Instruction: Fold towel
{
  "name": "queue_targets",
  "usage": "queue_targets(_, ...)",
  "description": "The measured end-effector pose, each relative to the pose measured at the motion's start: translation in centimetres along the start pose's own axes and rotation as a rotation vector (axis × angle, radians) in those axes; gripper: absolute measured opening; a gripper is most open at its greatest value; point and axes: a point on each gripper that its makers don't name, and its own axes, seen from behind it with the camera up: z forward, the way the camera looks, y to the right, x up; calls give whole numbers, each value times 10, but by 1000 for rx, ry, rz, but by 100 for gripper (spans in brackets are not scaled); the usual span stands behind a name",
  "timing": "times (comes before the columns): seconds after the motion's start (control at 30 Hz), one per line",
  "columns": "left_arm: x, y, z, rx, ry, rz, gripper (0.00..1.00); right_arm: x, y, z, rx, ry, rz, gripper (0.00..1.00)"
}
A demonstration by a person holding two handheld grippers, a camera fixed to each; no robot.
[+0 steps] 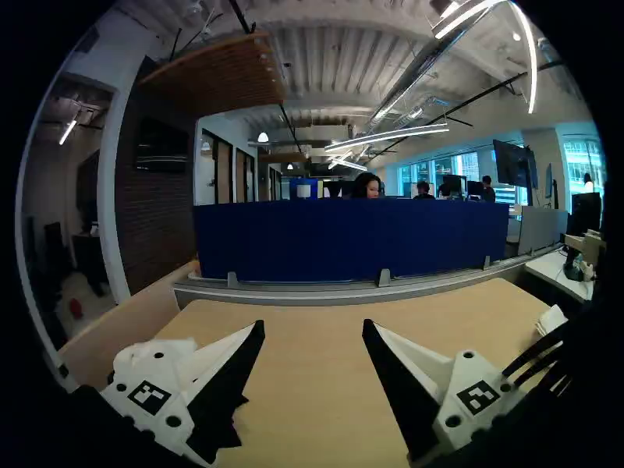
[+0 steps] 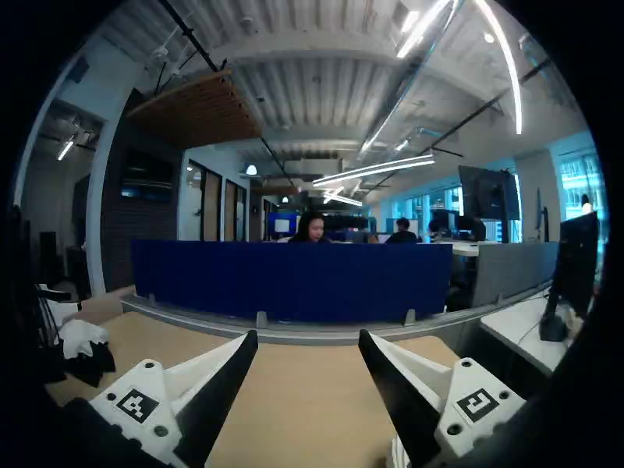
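Observation:
In the left gripper view my left gripper (image 1: 313,323) is open above a light wooden table (image 1: 312,374), with nothing between its fingers. A crumpled white cloth (image 1: 160,351) lies just behind its left finger, and a dark cloth (image 1: 225,433) lies under that finger. My right gripper (image 2: 307,334) is also open and empty over the same table (image 2: 296,405) in the right gripper view. A white cloth (image 2: 78,335) and a black cloth (image 2: 95,363) lie at the table's left edge there. A bit of white fabric (image 2: 398,454) peeks out under the right finger.
A blue partition (image 1: 343,238) closes the far side of the table, with people seated at desks behind it. A black wire rack (image 1: 546,360) holding something white (image 1: 552,318) stands at the right. A neighbouring desk with a monitor (image 2: 573,265) is to the right.

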Motion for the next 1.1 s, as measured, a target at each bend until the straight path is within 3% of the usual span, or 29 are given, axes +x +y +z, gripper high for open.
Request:
queue_targets(0.27, -12, -9, 6, 16, 17, 29, 93, 0, -21, 6, 20, -6, 34, 100)
queue_targets(0.67, -48, -9, 8, 12, 58, 72, 93, -5, -42, 10, 24, -4, 59, 100)
queue_targets(1.1, -99, -18, 8, 7, 113, 39, 93, -32, -58, 10, 31, 12, 58, 100)
